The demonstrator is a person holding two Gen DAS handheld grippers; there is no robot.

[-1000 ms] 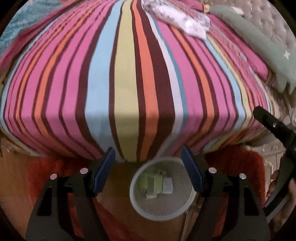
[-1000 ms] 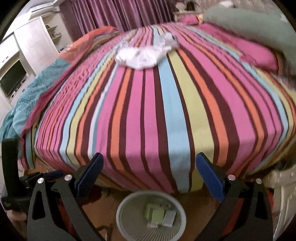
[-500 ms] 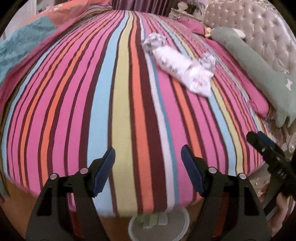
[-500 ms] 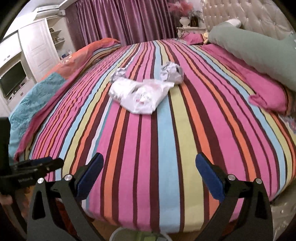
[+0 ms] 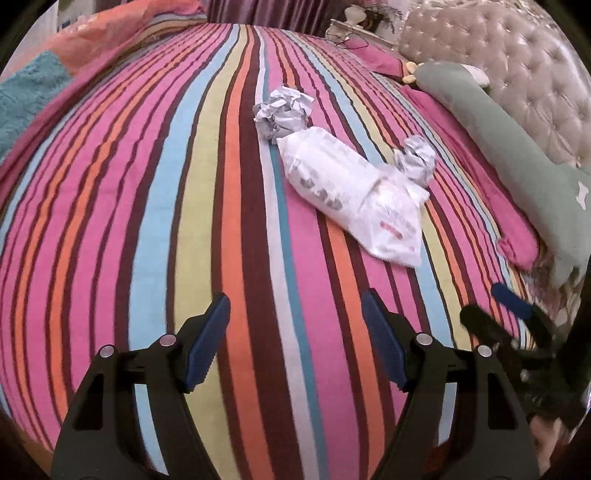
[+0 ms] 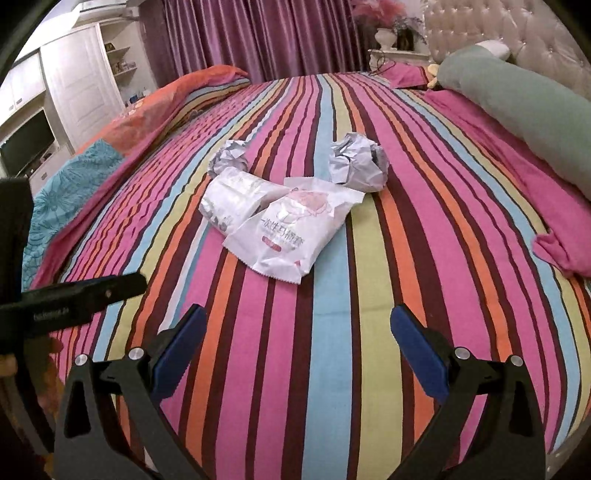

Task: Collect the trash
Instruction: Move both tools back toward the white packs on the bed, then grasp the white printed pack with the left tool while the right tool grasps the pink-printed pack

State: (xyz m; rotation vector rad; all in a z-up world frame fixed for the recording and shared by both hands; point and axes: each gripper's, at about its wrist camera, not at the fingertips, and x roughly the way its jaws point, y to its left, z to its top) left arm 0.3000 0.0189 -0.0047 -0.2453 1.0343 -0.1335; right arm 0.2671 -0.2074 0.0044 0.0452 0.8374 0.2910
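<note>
Trash lies in the middle of the striped bed [image 5: 184,206]: two white plastic wrappers [image 5: 354,192] side by side and two crumpled paper balls, one far [image 5: 284,110] and one right [image 5: 417,157]. In the right wrist view the printed wrapper [image 6: 291,232] lies nearest, the rolled wrapper [image 6: 236,195] to its left, the paper balls [image 6: 358,162] [image 6: 229,157] behind. My left gripper [image 5: 295,347] is open and empty over the bed's near edge. My right gripper [image 6: 299,354] is open and empty, short of the wrappers.
A long green bolster [image 6: 517,103] and a pink pillow [image 6: 480,155] lie along the tufted headboard [image 5: 517,74] on the right. A folded orange and teal blanket [image 6: 110,147] lies on the left. White cupboards [image 6: 74,85] and purple curtains [image 6: 258,33] stand beyond.
Both grippers have risen from the white bin on the floor and moved forward over the bed. The bin has dropped out of view and the trash is closer.
</note>
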